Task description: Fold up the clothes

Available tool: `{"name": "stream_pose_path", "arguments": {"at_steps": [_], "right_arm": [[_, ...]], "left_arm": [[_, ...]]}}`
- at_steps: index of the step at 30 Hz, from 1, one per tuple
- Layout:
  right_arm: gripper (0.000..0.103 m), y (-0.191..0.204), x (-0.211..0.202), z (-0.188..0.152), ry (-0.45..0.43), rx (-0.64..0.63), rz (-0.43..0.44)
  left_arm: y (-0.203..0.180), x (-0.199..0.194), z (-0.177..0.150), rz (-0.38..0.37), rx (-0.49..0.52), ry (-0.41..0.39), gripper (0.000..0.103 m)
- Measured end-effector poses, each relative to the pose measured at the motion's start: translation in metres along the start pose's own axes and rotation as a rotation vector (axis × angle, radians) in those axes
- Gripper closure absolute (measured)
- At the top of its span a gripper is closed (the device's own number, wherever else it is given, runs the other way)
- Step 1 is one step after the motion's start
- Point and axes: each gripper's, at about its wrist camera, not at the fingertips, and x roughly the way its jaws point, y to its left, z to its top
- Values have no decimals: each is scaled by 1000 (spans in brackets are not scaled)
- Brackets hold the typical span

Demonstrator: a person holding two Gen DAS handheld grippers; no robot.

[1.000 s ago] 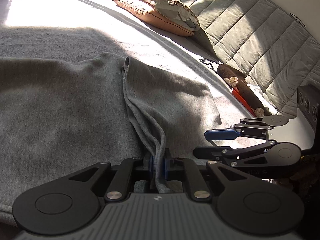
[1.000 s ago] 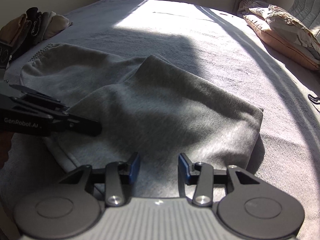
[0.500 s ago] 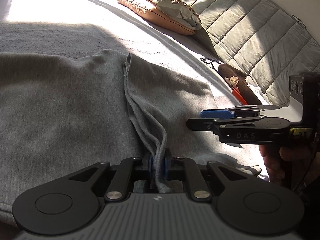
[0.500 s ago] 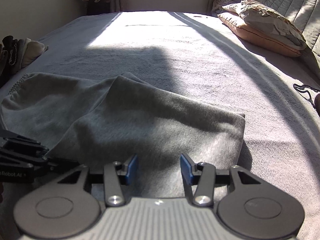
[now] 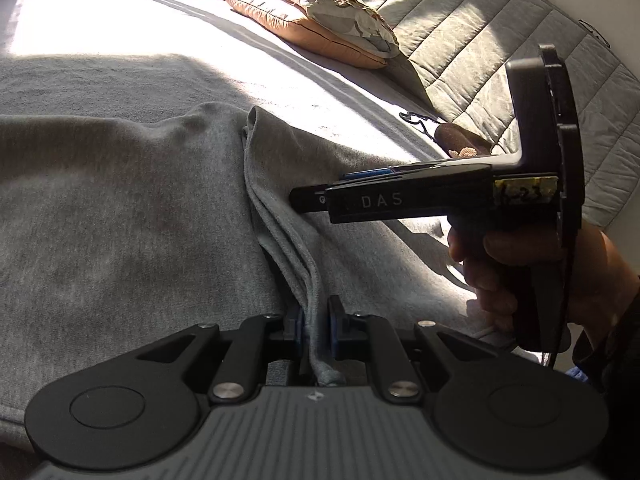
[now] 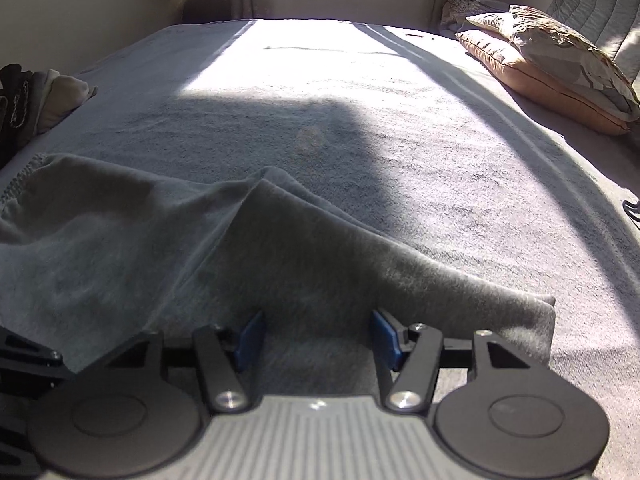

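Grey knit fabric, a bunched edge of the garment [image 5: 120,216], is pinched between the blue-padded fingers [image 5: 297,326] of the left gripper [image 5: 314,326], which are pressed together on it at the near edge of the bed [image 6: 320,92]. From that pinch a ridge of layered folds runs away across the cloth, with the wide body of the garment lying flat to the left and a folded panel to the right. Just beside the ridge, the right gripper [image 5: 312,200] reaches in sideways above the panel, held by a hand [image 5: 520,264] on its handle; in its own view its fingers [image 6: 250,338] stand wide apart with the garment's near fold [image 6: 304,264] between and beneath them, and whether the pads touch the cloth cannot be told. The garment's ribbed hem lies toward the left edge of the bed, near a heap of other clothes [image 6: 36,100]. Beyond the garment the grey bedcover is half in shadow, half in strong sunlight. At the far right edge two stacked pillows [image 5: 320,36] rest against a quilted headboard [image 5: 480,48], with small dark items [image 5: 456,140] lying at its foot.
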Motion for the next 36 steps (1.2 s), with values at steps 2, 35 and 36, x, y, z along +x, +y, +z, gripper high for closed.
{"name": "stream_pose_path", "arguments": {"at_steps": [2,35,36], "right_arm": [[37,2,7,4,-9,9,-13],[37,-7,-14,21,-111,130,-76],[37,-13,-21,20,-125,147,-79]], "left_arm": [[0,-1,0,5,-1,-7,91],[1,-32,6,49,9,-44,75],[1,-34,6,55,13,-54,75]]}}
